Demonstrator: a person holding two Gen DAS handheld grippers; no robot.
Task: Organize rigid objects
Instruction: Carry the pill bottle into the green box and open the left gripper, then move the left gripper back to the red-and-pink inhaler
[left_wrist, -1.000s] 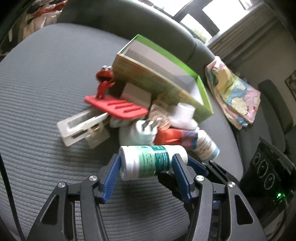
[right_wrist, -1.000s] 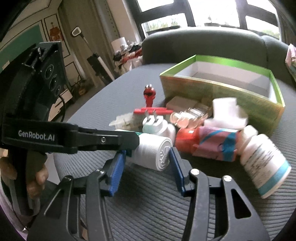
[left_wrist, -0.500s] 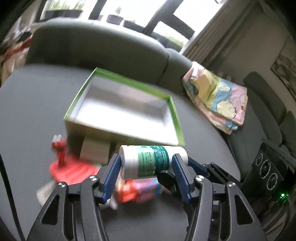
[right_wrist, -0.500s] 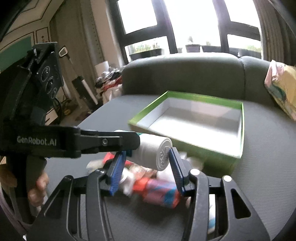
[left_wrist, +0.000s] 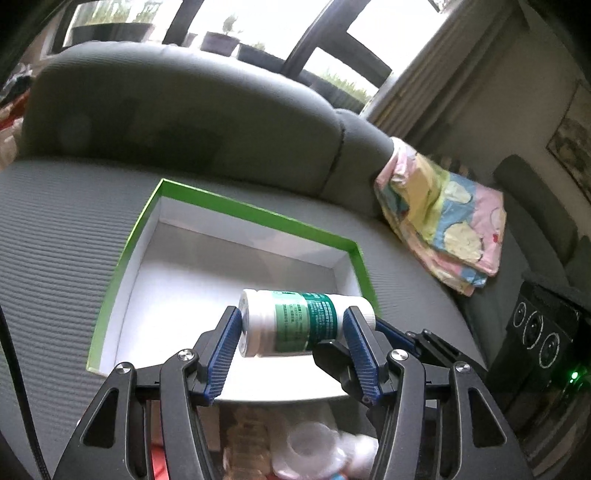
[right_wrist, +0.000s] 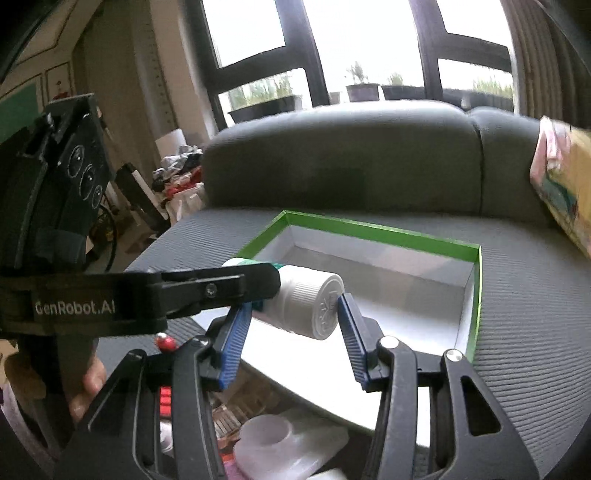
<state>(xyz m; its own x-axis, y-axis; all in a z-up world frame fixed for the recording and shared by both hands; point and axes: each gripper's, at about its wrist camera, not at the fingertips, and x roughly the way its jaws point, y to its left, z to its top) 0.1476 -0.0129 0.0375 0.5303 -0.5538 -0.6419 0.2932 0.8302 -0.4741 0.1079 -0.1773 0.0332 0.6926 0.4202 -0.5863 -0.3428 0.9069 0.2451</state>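
A white pill bottle (left_wrist: 295, 322) with a green label lies sideways in the air, above the near half of an open green-edged box (left_wrist: 131, 251) with a white inside. The left tool (left_wrist: 293, 332) clamps it lengthwise, blue pads half-closed on its base and cap. In the right wrist view, the right tool (right_wrist: 295, 314) grips the ribbed cap end across its width. The box sits on a grey ribbed sofa seat (left_wrist: 55, 236). A pastel cloth (left_wrist: 443, 218) lies at two o'clock from the box. Blurred small items (right_wrist: 280, 443) lie at six o'clock.
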